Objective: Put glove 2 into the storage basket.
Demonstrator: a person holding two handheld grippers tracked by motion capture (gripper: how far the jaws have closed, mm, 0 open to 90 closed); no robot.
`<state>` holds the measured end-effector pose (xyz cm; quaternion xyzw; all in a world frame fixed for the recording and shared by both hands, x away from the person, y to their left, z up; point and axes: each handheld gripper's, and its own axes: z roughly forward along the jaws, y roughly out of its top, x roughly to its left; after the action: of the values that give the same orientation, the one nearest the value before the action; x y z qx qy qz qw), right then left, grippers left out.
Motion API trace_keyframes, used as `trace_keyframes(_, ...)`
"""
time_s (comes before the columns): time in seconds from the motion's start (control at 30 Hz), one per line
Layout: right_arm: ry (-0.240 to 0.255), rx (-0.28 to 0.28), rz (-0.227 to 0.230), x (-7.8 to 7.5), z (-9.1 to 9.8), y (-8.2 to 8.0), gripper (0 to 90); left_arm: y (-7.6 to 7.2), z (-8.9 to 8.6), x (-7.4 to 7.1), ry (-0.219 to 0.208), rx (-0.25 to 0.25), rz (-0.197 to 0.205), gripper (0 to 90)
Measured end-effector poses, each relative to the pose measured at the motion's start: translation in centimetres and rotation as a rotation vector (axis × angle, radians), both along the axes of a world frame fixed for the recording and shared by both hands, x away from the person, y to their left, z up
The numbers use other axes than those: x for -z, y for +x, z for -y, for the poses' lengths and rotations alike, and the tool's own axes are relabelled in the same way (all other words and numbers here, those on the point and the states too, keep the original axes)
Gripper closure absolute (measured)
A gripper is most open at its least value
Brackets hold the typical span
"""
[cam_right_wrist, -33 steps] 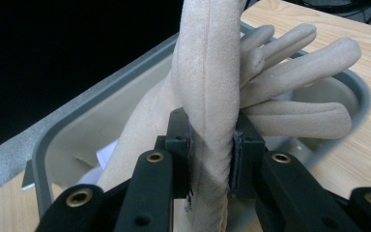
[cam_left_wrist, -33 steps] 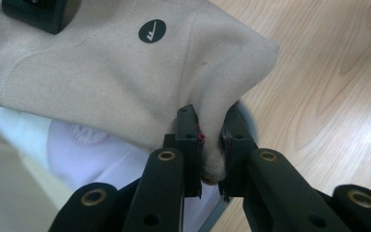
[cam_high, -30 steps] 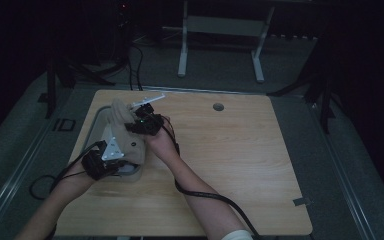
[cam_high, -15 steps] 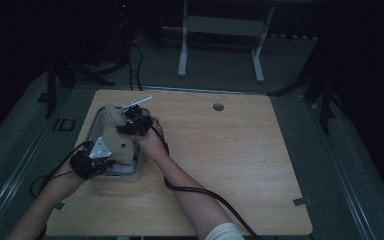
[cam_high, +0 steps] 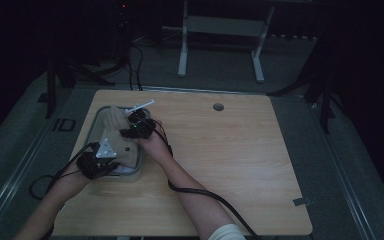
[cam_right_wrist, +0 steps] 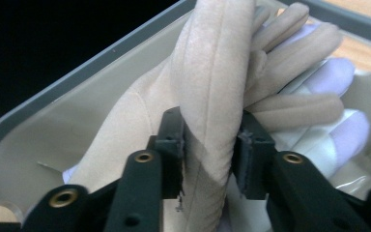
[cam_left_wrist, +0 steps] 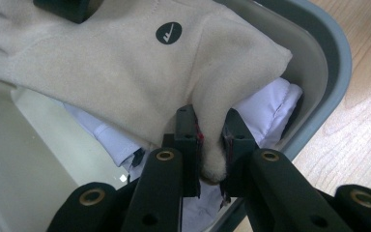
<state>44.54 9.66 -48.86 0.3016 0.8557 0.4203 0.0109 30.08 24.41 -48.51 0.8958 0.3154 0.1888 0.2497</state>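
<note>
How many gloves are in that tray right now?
2, possibly more underneath: a beige glove on top, pinched by the left gripper and right gripper, and a white glove beneath it in the grey tray.

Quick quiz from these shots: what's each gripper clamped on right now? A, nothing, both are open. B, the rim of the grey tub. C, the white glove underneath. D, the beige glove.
D: the left gripper pinches a corner of the beige glove, and the right gripper squeezes a fold of the same glove over the grey tub, with the white glove lying below.
</note>
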Motion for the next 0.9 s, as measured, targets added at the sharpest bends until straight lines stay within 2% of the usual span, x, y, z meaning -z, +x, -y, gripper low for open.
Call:
trace_keyframes(0.17,0.006,-0.009,0.024,-0.5,0.6,0.2,61.1,-0.1,0.0,0.1,-0.010,-0.010,-0.004,81.0)
trace_keyframes(0.23,0.006,0.020,0.037,-0.7,1.0,0.4,60.5,-0.1,0.0,0.1,-0.011,-0.011,-0.005,81.0)
trace_keyframes(0.3,0.015,0.040,0.031,-1.0,1.4,0.7,58.4,0.0,-0.1,0.1,-0.013,-0.010,-0.010,81.0)
trace_keyframes(0.37,0.003,0.058,0.029,-1.3,1.8,0.9,54.2,0.0,-0.1,0.1,-0.020,-0.012,-0.019,79.7)
trace_keyframes(0.5,-0.004,0.065,0.038,-1.7,2.0,0.9,48.6,0.2,-0.3,-0.2,-0.056,-0.015,-0.047,74.2)
trace_keyframes(0.57,-0.009,0.063,0.041,-1.9,2.2,0.8,44.6,0.1,-0.4,-0.6,-0.093,-0.024,-0.047,64.1)
trace_keyframes(0.67,0.001,0.061,0.044,-2.3,2.6,0.8,39.2,0.0,-0.6,-1.3,-0.127,-0.055,-0.012,42.8)
trace_keyframes(0.73,0.010,0.065,0.036,-2.6,2.9,0.7,35.5,0.0,-0.7,-1.9,-0.170,-0.072,-0.002,31.9)
trace_keyframes(0.83,0.010,0.047,0.039,-2.9,3.2,0.4,28.0,0.1,-0.6,-2.6,-0.201,-0.102,0.017,20.0)
trace_keyframes(0.9,0.010,0.026,0.044,-3.1,3.4,0.1,23.5,0.1,-0.4,-2.9,-0.212,-0.106,0.026,16.6)
